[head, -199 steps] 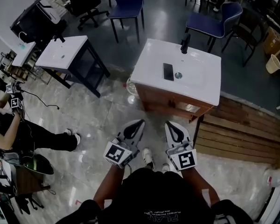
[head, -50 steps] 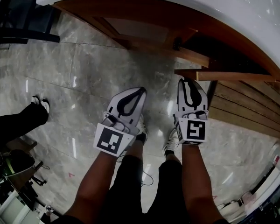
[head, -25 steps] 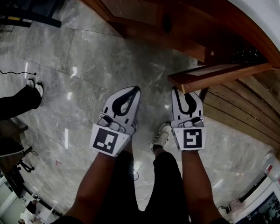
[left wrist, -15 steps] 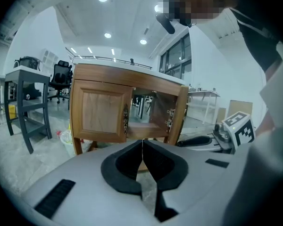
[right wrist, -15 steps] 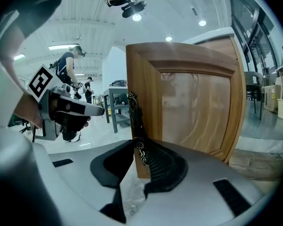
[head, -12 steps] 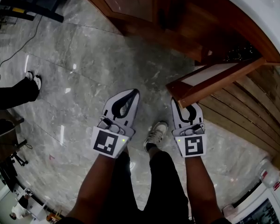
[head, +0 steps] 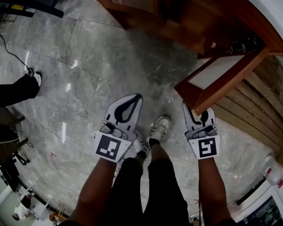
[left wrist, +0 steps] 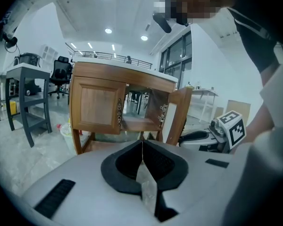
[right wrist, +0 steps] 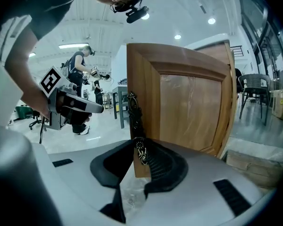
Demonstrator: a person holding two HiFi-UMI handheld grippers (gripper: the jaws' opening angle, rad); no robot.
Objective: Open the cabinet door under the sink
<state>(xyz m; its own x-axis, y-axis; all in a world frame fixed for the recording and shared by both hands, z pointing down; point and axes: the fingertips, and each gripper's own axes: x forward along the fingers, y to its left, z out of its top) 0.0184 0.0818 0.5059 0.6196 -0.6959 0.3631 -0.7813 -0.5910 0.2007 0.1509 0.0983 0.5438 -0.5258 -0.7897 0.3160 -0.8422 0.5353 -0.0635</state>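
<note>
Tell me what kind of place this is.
Likely an open office or lab workspace, not a bathroom: the sink cabinet stands free on a marble-look floor, with an office chair and a work table.

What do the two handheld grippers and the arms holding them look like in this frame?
The left gripper and right gripper both have smooth white shells around black teardrop-shaped jaws with ribbed pads. Each carries a white cube printed with black square markers at its rear end. No cables show. The forearms are bare, with no sleeves in the head view.
</note>
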